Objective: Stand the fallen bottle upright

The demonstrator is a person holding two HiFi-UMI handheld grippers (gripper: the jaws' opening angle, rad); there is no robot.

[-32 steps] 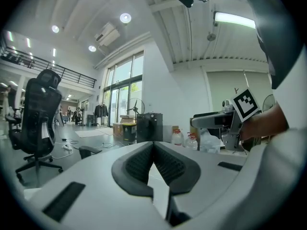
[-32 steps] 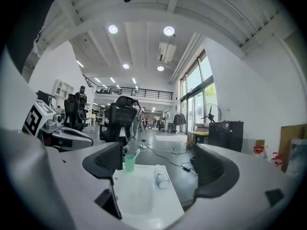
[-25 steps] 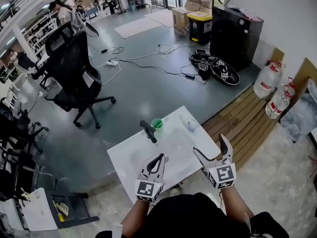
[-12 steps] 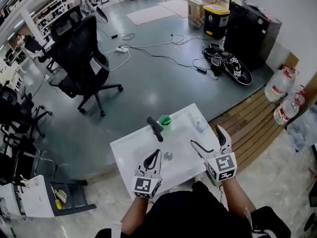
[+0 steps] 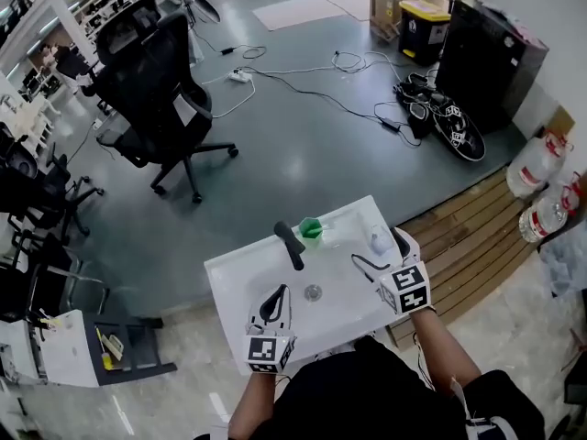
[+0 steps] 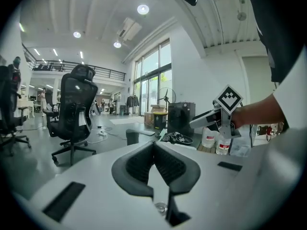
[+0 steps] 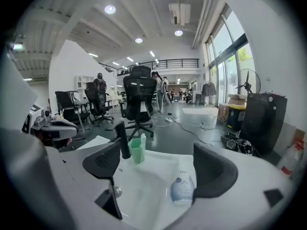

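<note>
Lying beside the open right claw [image 7: 160,169] is the bottle [image 7: 182,191]; left claw [image 6: 154,150] closed.

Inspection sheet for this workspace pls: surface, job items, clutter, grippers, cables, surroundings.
Surface: white sink top with a drain and a black tap at the back.
Job's things: bottle lies on its side at the right, not yet upright.
Clutter: green cup beside the tap.
Grippers: left gripper jaws together, empty; right gripper jaws apart at the bottle, not closed on it.
Cables: nothing seen on the top; floor cables beyond.
Surroundings: office chair, water jugs, bin.
</note>
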